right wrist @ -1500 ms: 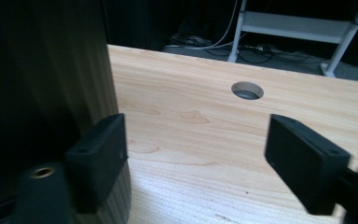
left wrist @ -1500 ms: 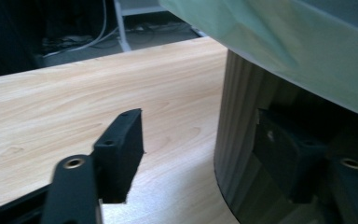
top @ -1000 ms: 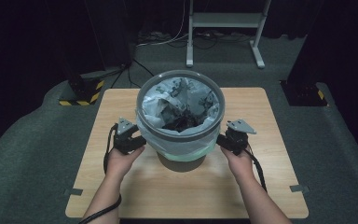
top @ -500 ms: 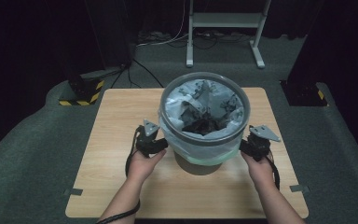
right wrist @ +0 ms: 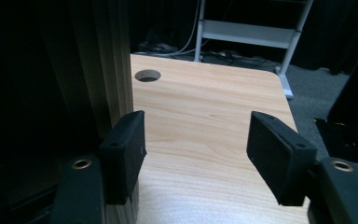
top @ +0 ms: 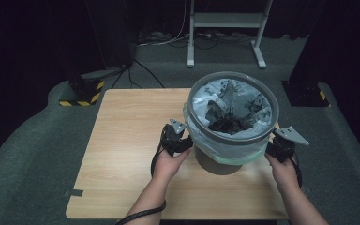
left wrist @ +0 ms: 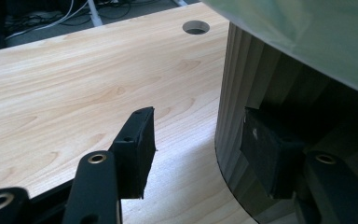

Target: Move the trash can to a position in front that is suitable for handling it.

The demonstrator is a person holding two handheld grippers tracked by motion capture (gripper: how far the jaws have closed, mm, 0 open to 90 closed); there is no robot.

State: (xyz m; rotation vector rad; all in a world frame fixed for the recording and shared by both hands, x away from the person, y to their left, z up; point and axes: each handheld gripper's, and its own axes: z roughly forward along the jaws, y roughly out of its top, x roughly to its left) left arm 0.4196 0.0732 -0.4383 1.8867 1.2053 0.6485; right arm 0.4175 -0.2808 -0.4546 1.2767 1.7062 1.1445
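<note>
We see a round grey bin (top: 233, 123) standing on the right half of the wooden surface (top: 126, 140), close to its right edge. A pale plastic liner (top: 225, 149) is folded over the rim and hangs down the outer wall, and crumpled grey and dark material lies inside.

Our left hand-held gripper (top: 182, 143) sits against the bin's left side, just below the hanging liner. In the left gripper view its jaws stand apart: one pad (left wrist: 265, 149) lies against the ribbed wall of the bin (left wrist: 242, 93), the other (left wrist: 133, 149) hangs free over bare wood, with nothing clamped between them.

Our right hand-held gripper (top: 273, 148) sits at the bin's right side, at about the same height. In the right gripper view its jaws are also apart, having just closed a little; one pad (right wrist: 123, 154) is right beside the ribbed wall (right wrist: 114, 60), and we cannot tell whether it touches. The other pad (right wrist: 277, 154) is clear, with only the surface (right wrist: 205, 116) between them.

A round hole (right wrist: 148, 75) in the wood lies beyond the bin.
</note>
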